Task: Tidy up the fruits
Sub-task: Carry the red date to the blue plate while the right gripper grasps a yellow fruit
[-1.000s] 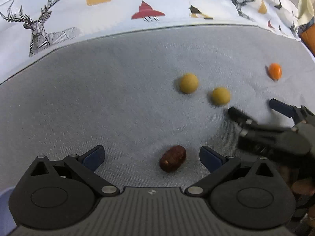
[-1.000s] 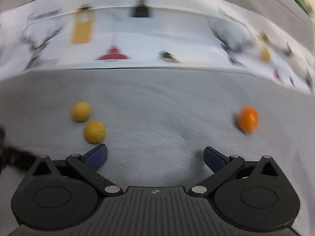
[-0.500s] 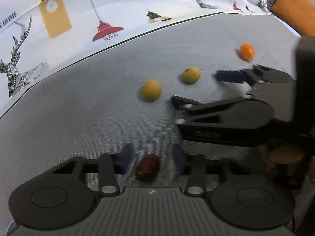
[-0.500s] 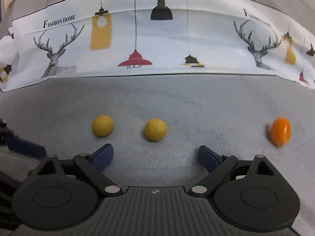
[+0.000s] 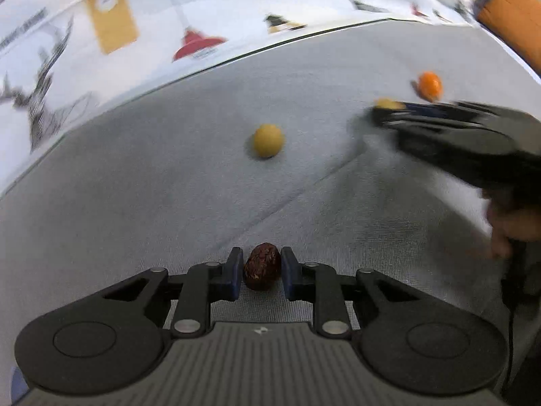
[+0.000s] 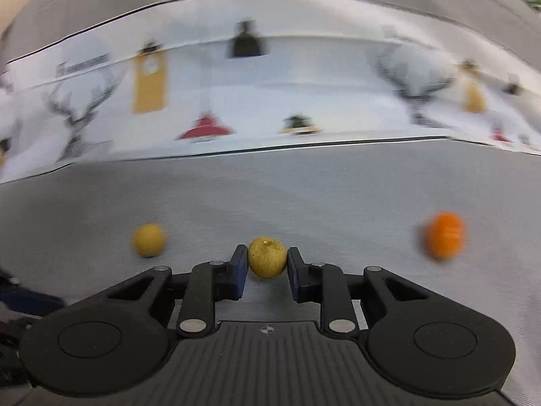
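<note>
Left gripper [image 5: 262, 275] pinching the date [image 5: 262, 270]: both blue pads against its sides, date sits at the fingertips, dead centre, near edge of the grey cloth [image 5: 135, 203].

Further out on the cloth, a loose yellow fruit [image 5: 267, 141] lies free, far of the left gripper and left of the right one.

Right gripper [image 6: 264, 267] clamped on a second yellow fruit, the held fruit [image 6: 267, 261], pads on both sides, fruit centred between the tips. Whether it rests on the cloth or is clear of it I can't tell. In the left view this gripper is blurred, with a hand [image 5: 514, 226] behind it.

Orange fruit [image 6: 444, 235] lies free to the far right, well apart from both grippers. Printed fabric [image 6: 270, 101] runs along the far side.
</note>
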The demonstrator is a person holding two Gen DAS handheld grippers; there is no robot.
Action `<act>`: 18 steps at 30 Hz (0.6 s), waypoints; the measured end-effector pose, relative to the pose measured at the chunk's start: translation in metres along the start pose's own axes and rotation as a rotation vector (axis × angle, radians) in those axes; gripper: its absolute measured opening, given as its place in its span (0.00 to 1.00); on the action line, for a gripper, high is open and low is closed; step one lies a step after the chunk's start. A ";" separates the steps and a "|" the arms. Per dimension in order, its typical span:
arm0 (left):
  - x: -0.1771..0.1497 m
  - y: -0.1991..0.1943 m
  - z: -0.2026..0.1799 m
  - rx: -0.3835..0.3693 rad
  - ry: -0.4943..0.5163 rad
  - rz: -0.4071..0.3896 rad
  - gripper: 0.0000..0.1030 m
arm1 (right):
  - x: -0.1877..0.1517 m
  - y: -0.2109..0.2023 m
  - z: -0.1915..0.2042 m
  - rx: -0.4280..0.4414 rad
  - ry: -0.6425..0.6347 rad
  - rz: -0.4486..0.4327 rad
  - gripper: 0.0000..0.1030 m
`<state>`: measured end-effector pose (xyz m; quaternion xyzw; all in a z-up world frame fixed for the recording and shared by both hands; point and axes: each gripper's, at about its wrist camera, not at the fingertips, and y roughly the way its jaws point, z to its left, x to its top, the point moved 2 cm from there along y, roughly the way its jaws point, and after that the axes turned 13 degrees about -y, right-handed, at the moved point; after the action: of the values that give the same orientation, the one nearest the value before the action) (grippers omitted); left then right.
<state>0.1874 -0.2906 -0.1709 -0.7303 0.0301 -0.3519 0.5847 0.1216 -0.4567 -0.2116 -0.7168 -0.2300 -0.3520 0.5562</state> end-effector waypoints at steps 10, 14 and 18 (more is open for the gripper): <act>-0.003 -0.045 0.074 -0.030 -0.179 0.006 0.25 | 0.016 -0.062 0.058 0.072 -0.171 -0.039 0.25; -0.012 -0.083 0.099 0.012 -0.269 -0.079 0.25 | 0.018 -0.084 0.091 0.174 -0.151 -0.053 0.25; -0.027 -0.127 0.113 0.025 -0.278 -0.122 0.25 | 0.019 -0.120 0.126 0.310 -0.152 0.011 0.25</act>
<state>0.1826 -0.1439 -0.0804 -0.7652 -0.1002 -0.2826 0.5697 0.0785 -0.3044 -0.1375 -0.6482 -0.3188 -0.2541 0.6431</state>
